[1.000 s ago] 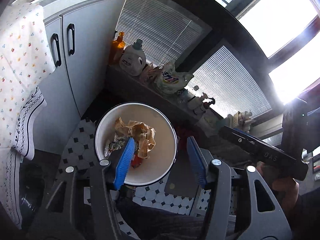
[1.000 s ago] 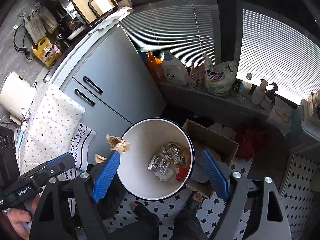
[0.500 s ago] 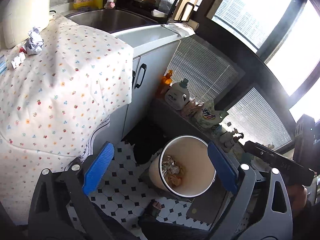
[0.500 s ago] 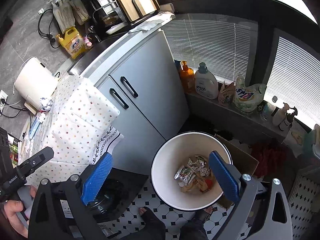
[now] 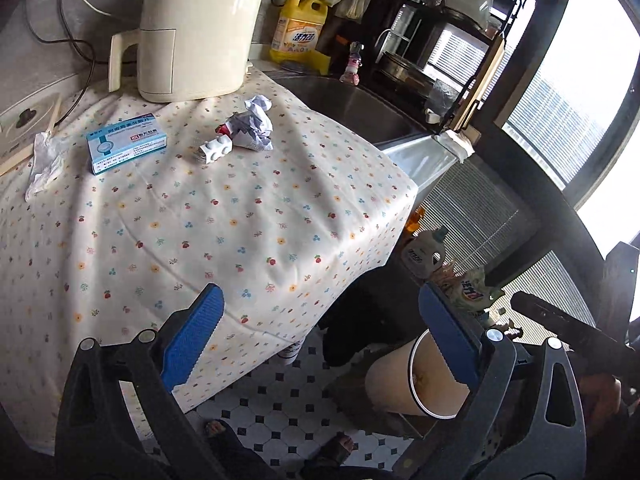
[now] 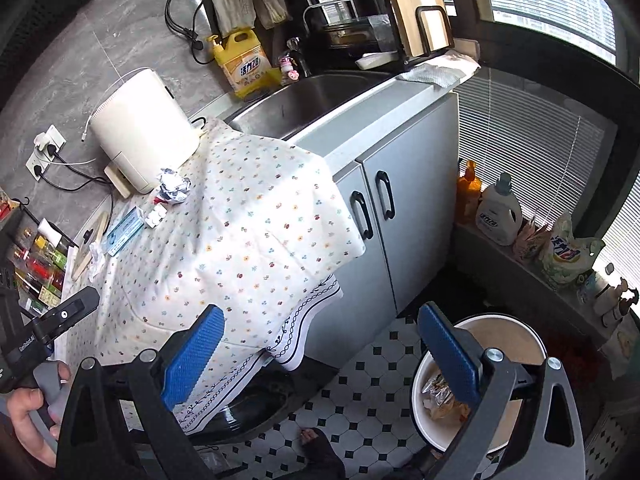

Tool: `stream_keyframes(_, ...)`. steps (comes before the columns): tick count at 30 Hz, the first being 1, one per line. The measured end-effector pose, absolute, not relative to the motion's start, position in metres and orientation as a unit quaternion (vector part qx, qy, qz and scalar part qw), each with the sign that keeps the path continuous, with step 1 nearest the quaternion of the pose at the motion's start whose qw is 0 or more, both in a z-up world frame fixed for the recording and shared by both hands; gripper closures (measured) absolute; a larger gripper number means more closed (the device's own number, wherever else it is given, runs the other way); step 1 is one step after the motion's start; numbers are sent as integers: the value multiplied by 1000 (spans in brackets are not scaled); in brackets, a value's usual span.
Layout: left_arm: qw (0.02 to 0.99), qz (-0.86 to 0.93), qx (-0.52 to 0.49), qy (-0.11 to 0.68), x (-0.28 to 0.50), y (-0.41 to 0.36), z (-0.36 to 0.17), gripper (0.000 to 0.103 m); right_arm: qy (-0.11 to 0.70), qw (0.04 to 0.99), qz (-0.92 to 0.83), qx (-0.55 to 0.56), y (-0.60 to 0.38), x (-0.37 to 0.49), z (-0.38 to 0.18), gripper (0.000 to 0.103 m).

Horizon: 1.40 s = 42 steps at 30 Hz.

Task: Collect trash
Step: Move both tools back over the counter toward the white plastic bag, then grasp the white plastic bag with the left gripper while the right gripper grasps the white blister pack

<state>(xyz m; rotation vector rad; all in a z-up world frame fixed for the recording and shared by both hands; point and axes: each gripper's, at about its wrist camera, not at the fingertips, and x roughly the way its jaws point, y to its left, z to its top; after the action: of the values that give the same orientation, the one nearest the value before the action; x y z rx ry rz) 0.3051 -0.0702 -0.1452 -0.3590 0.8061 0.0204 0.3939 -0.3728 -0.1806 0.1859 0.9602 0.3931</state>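
Both the left gripper (image 5: 320, 344) and the right gripper (image 6: 318, 350) are spread wide and empty, the left just opened. A crumpled paper ball (image 5: 251, 128) lies on the flowered cloth (image 5: 248, 220), beside a white appliance (image 5: 196, 28). It is judged light and soft, best pinched across its middle, then dropped in the bin (image 6: 516, 340).

My bench (image 5: 248, 240) has a flowery cloth (image 5: 160, 248) over it. On the cloth sit a big cream pot (image 5: 192, 28), a crumpled paper ball (image 5: 252, 128), a little white block (image 5: 216, 148), a blue box (image 5: 126, 146) and a tissue (image 5: 44, 160). The white bin (image 6: 516, 344) stands on the tiled floor (image 6: 372, 392).
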Motion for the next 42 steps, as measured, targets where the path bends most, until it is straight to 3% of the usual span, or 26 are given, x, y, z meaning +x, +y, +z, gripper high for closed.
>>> stream_keyframes(20, 906, 92, -212, 354, 239, 116, -151, 6, 447, 856, 254, 54, -169, 391, -180, 8)
stream_keyframes(31, 908, 86, -205, 356, 250, 183, -154, 6, 442, 860, 249, 55, -98, 396, -178, 8)
stream_keyframes(42, 897, 122, -232, 356, 290, 215, -168, 9, 461, 847, 258, 58, -87, 442, -182, 26)
